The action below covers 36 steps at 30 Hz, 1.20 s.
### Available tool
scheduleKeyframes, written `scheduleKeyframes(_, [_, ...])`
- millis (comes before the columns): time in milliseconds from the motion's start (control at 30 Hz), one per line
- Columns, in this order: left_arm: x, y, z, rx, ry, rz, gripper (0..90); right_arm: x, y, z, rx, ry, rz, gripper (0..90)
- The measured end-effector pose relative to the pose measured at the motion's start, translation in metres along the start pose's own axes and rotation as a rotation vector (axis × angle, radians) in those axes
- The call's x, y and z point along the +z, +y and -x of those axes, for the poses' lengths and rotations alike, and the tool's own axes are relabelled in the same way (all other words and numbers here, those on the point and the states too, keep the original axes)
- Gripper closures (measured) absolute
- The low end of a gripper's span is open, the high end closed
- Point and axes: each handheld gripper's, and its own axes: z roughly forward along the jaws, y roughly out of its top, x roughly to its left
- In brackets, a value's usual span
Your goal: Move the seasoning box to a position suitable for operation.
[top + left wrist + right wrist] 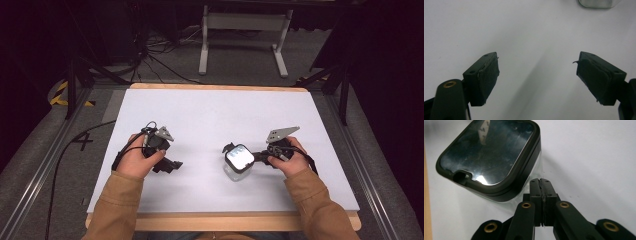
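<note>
Tan sleeves [116, 200] enter from the near edge, each hand holding a gripper over the white table [210, 110]. Left gripper [537, 75]: jaws spread wide, nothing between the worn black pads [489, 75]. Right gripper [541, 187]: jaws pressed together, empty, tips just beside the container. Container [238, 162]: clear, square, rounded-cornered box, right of centre near the front edge, capped by a glossy dark-rimmed lid [486, 155] with a notch at one edge. Judged rigid, light and slick-walled; likely glass or hard plastic, so possibly fragile. Best hold appears across two opposite flat walls below the lid rim.
</note>
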Motion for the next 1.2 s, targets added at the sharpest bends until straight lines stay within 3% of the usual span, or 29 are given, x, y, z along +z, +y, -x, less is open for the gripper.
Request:
scheduleKeyframes(600, [0.008, 0.011, 0.002, 0.025, -0.013, -0.003, 18.6, 0.008, -0.001, -0.019, -0.052, 0.064, -0.105, 90.0])
scheduleKeyframes(800, [0.012, 0.015, 0.004, 0.041, -0.025, -0.002, 18.5, 0.009, -0.002, -0.025, -0.057, 0.082, -0.123, 90.0])
scheduleKeyframes(1200, [0.015, 0.022, 0.005, 0.03, -0.049, 0.025, 18.5, 0.014, -0.002, -0.033, -0.074, 0.104, -0.141, 89.2])
